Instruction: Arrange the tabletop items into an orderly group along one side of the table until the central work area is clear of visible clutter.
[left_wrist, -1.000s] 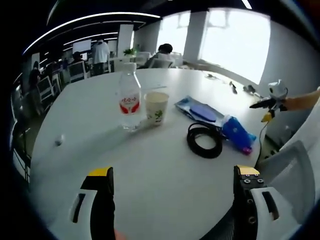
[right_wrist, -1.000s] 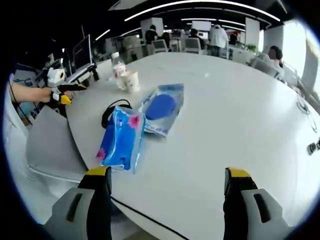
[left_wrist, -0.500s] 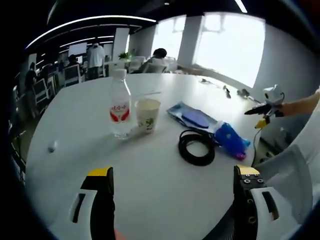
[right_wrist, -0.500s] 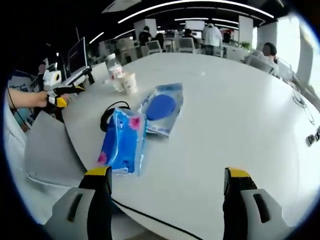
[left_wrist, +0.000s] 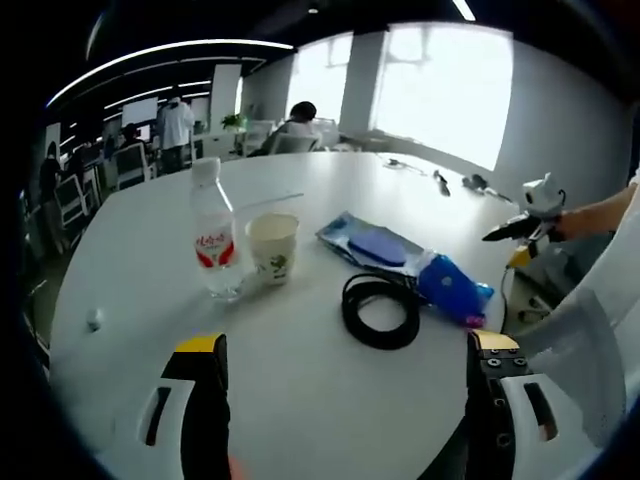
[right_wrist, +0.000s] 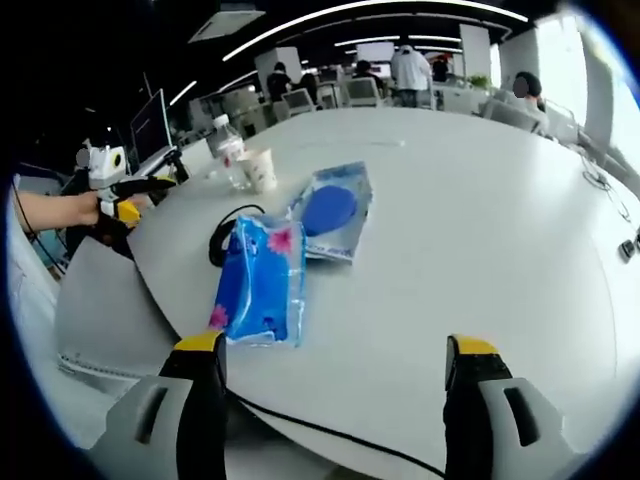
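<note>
Now, left gripper view: left gripper jaws wide, empty | bottle touching cup at 11 o'clock, cable at 12, pouch, pack at 1 | right gripper view: right gripper jaws wide, empty | pack at 11 on table, pouch beyond.
</note>
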